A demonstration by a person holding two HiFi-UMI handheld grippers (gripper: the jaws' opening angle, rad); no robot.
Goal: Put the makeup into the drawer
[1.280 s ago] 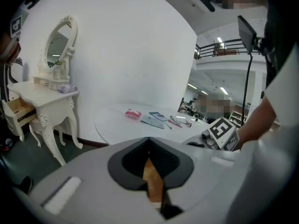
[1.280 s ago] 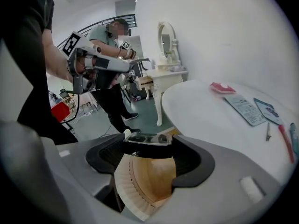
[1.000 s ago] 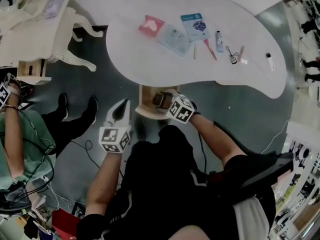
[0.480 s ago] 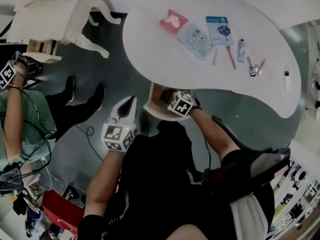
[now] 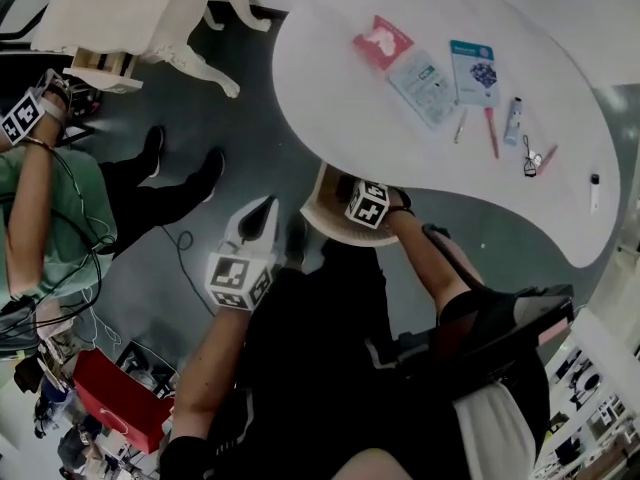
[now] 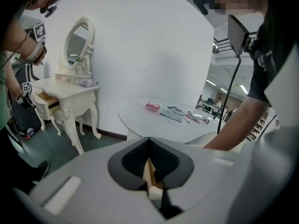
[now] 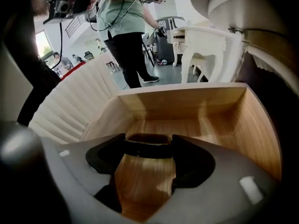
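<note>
Under the white table (image 5: 400, 128) a round-fronted wooden drawer (image 5: 322, 208) stands open. My right gripper (image 5: 350, 196) reaches down into it. In the right gripper view the jaws (image 7: 149, 146) are shut on a dark, rounded makeup case (image 7: 148, 152) just above the drawer's wooden floor (image 7: 196, 125). My left gripper (image 5: 267, 206) hangs left of the drawer, pointing toward the table with its jaws shut (image 6: 148, 146) and nothing held. Other makeup lies on the table: a red pouch (image 5: 381, 40), blue packets (image 5: 474, 71), a tube (image 5: 514, 120) and an eyelash curler (image 5: 531, 156).
A white dressing table (image 5: 140, 13) with a mirror (image 6: 77, 41) and a small open drawer (image 5: 100, 63) stands at the far left. A person in green (image 5: 40, 198) stands beside it. Cables and a red box (image 5: 125, 408) lie on the floor.
My right gripper has sunk into the drawer with the dark case and rolled a little. The left gripper has shifted slightly. The whole view has drifted right.
</note>
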